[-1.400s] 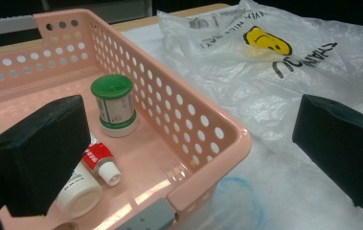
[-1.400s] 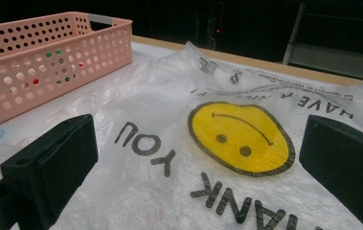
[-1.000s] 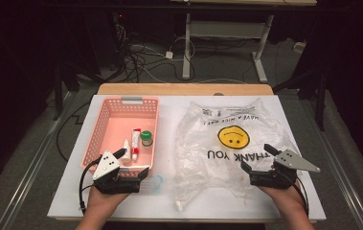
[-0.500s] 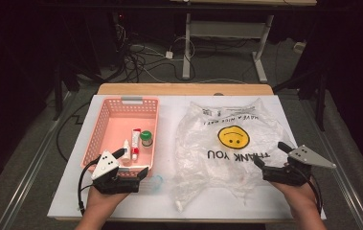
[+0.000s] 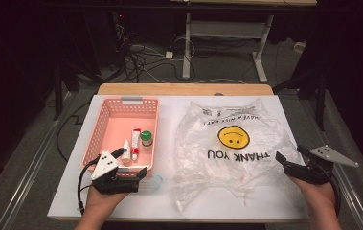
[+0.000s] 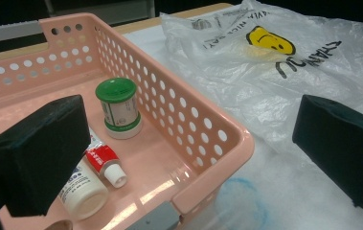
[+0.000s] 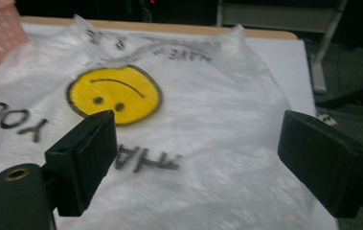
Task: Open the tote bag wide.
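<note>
Two tools gaping, empty: left tool (image 5: 132,162) at pink basket (image 5: 101,130) corner, right tool (image 5: 294,159) over plastic bag (image 5: 227,158) edge.

Both grippers were black, each topped by a grey three-cornered plate: the left gripper (image 5: 130,161) trailed a black cable looping at nine o'clock; the right gripper (image 5: 291,156) had blocky black fingers (image 7: 84,155).

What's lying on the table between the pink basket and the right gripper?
The clear plastic bag with the yellow smiley, spread flat on the white table, lies between the pink basket and the right gripper. The high view shows it.
</note>
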`<state>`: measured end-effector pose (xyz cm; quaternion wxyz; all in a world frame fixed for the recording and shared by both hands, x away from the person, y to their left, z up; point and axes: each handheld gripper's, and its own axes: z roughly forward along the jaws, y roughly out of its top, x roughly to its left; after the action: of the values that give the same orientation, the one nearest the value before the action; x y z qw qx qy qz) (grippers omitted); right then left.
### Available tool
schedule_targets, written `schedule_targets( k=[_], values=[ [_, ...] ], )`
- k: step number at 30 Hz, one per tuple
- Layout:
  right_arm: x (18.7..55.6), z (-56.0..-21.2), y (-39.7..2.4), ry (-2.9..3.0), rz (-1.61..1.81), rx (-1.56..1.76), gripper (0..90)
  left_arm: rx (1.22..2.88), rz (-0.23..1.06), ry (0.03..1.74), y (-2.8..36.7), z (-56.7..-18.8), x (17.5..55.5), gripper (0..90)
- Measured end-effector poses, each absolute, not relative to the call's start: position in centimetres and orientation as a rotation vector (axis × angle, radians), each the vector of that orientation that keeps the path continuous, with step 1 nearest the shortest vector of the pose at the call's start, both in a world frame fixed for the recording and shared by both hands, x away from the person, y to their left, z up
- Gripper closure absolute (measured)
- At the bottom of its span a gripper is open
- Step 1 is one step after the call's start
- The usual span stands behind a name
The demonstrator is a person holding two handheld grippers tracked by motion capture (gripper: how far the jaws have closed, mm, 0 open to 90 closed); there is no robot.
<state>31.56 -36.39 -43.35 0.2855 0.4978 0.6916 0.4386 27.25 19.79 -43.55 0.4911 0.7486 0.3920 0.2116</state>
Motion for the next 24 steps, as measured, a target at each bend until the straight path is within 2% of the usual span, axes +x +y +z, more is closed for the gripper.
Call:
schedule_targets(
  k=[10,14,18,24],
  values=[
    [32.3,-45.0,-38.5,1.852,1.059,1.467,15.9,1.824,0.515,0.948,19.6,-43.5,27.2,0.0],
    [32.5,-45.8,-39.4,1.869,1.002,1.523,20.5,1.826,0.515,0.946,19.6,-43.5,27.2,0.0],
    [32.7,-46.6,-40.0,1.887,0.99,1.579,29.5,1.826,0.513,0.945,19.7,-43.5,27.2,0.0],
    [33.0,-47.2,-40.5,1.887,0.947,1.642,34.5,1.828,0.507,0.944,19.7,-43.5,27.2,0.0]
  ],
)
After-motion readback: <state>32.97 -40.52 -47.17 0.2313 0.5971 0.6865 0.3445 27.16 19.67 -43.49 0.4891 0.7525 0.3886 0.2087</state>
